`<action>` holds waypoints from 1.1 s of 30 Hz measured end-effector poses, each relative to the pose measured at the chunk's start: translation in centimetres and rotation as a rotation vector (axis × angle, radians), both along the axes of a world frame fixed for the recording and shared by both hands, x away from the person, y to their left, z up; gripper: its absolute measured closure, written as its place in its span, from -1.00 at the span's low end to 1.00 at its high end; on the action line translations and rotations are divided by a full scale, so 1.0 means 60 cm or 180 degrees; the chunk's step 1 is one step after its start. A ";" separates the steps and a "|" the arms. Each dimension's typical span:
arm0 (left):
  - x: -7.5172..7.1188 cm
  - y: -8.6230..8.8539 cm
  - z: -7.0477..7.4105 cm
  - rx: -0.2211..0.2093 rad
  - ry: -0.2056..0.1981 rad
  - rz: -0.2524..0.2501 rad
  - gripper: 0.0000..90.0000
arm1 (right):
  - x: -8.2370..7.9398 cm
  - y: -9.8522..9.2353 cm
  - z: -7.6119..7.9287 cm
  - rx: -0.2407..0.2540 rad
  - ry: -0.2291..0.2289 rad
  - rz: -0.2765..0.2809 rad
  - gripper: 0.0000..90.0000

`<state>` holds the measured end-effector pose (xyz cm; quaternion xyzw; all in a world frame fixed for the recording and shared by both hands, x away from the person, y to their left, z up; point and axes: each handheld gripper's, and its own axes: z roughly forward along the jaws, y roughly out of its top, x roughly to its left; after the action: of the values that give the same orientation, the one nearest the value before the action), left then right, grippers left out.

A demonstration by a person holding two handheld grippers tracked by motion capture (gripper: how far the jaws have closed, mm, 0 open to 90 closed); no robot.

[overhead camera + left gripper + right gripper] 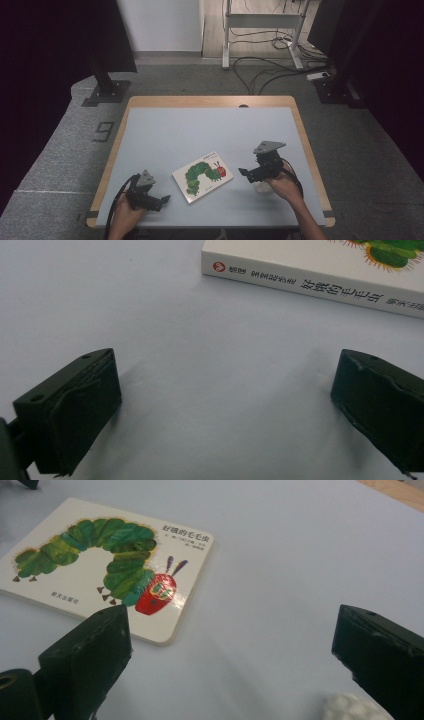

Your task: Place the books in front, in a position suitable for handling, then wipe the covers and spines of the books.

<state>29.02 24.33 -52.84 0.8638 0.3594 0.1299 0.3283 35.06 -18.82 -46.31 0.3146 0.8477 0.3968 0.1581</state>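
A white board book (203,176) with a green caterpillar on its cover lies shut and flat on the pale blue table top (200,130), near the front middle. My left gripper (161,200) rests low at the front left, jaws wide open and empty, facing the book's spine (310,282). To the right of the book my right gripper (243,172) is held just above the table, also open and empty. In the right gripper view the book cover (107,565) lies ahead and to the left, partly behind the left jaw.
A small white crumpled lump (263,187) lies on the table under my right hand, seen also as a white lump (350,707) by the right jaw. The table's wooden edge (310,150) runs along the right. Stands and cables (270,65) are on the floor beyond.
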 end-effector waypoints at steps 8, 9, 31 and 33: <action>0.000 0.000 0.000 0.0000 -0.0002 0.0005 -1.00 | -0.007 -0.051 0.007 -0.0011 -0.0066 -0.0216 -0.98; 0.000 0.000 0.000 -0.0001 -0.0001 0.0003 -1.00 | -0.007 -0.056 0.006 -0.0018 -0.0058 -0.0238 -0.98; 0.000 0.000 0.000 -0.0003 0.0000 0.0003 -1.00 | -0.007 -0.108 -0.057 -0.0295 0.0174 -0.0485 -1.00; 0.000 0.000 0.000 -0.0003 0.0000 0.0003 -1.00 | -0.003 -0.111 -0.073 -0.0274 0.0238 -0.0517 -1.00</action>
<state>29.02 24.34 -52.85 0.8635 0.3598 0.1299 0.3287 34.87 -25.50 -50.67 0.3898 0.8410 0.3339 0.1714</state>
